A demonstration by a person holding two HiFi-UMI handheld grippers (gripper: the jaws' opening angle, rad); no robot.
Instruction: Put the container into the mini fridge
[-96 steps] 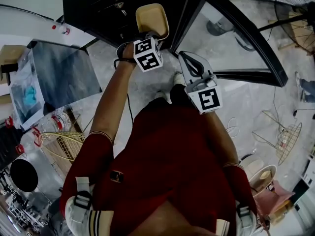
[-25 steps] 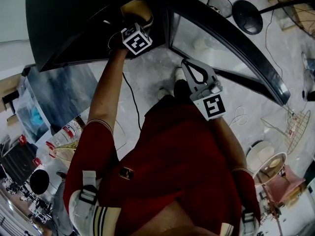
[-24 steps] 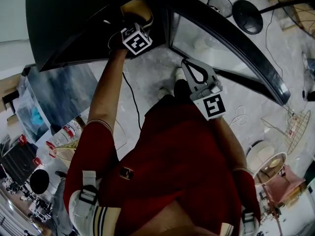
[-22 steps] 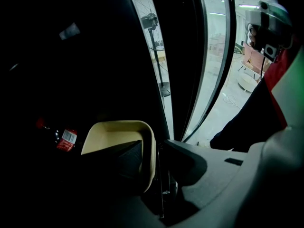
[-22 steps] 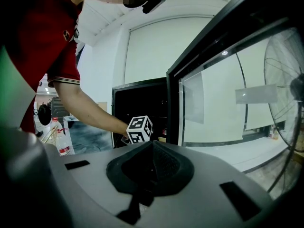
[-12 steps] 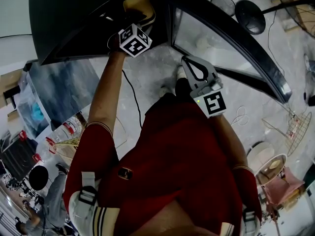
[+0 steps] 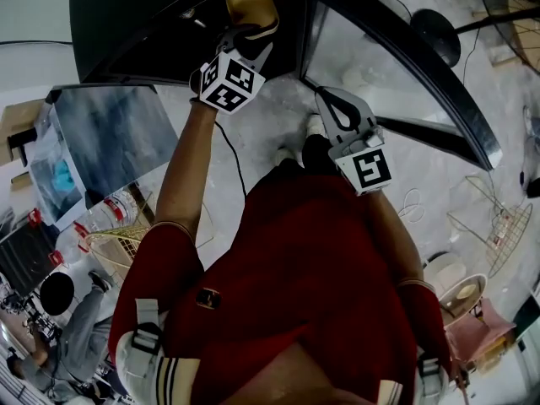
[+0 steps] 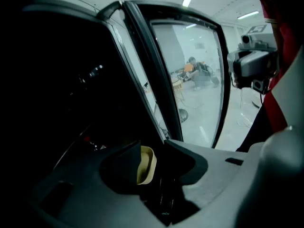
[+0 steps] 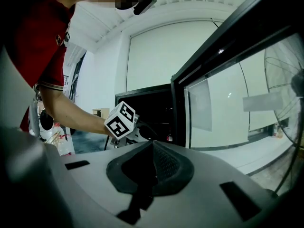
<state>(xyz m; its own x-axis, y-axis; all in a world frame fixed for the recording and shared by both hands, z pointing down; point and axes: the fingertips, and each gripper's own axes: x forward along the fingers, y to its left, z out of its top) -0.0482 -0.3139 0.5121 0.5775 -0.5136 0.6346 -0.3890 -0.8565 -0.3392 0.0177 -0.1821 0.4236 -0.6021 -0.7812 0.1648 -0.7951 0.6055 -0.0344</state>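
Note:
The beige container (image 7: 251, 5) sits inside the dark opening of the black mini fridge (image 7: 143, 15), whose glass door (image 7: 405, 66) stands swung open to the right. My left gripper (image 7: 251, 42) is just in front of the container. In the left gripper view the jaws stand wide apart. The container (image 8: 146, 164) shows edge-on beside the left jaw, and no pad presses on it. My right gripper (image 7: 337, 108) hangs lower, near the door's bottom edge. It is shut with nothing in it (image 9: 153, 161).
A black cable (image 7: 229, 146) runs over the marble floor below the fridge. A wire basket (image 7: 110, 243) and bottles (image 7: 110, 205) stand at the left, with a person (image 7: 67, 336) beyond them. Wire racks (image 7: 485, 218) and a fan base (image 7: 439, 34) are at the right.
The left gripper has carried the container from in front of the fridge into it. Over the last second its jaws have parted and it has drawn back slightly. The right gripper has barely moved.

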